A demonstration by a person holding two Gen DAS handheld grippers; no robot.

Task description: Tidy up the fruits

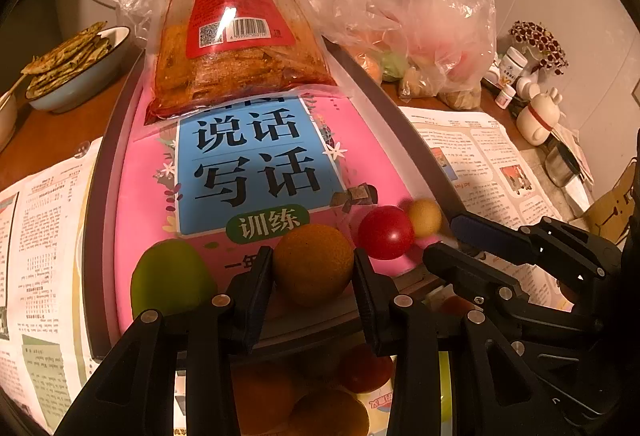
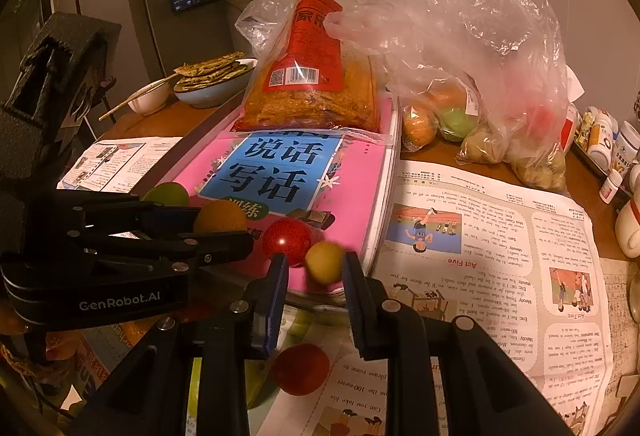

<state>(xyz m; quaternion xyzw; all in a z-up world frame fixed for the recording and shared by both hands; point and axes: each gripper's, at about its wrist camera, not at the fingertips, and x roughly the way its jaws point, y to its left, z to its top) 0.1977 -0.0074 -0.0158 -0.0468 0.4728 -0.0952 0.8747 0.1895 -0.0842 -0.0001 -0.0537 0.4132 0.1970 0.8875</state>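
Several fruits sit in a row on the near edge of a pink book (image 1: 256,172): a green fruit (image 1: 172,278), an orange (image 1: 313,263), a red tomato (image 1: 385,232) and a small yellow fruit (image 1: 425,217). My left gripper (image 1: 313,276) has its fingers on both sides of the orange. My right gripper (image 2: 316,268) brackets the small yellow fruit (image 2: 325,261), which is blurred, beside the tomato (image 2: 287,240). The orange (image 2: 220,216) and green fruit (image 2: 167,193) show behind the left gripper in the right wrist view.
A snack bag (image 1: 236,36) lies on the book's far half. A clear plastic bag (image 2: 472,48) holds more fruit at the right. A bowl of flatbread (image 1: 76,64) stands at left. Newspaper (image 2: 492,256) covers the table. More fruits (image 2: 300,368) lie below the book's edge.
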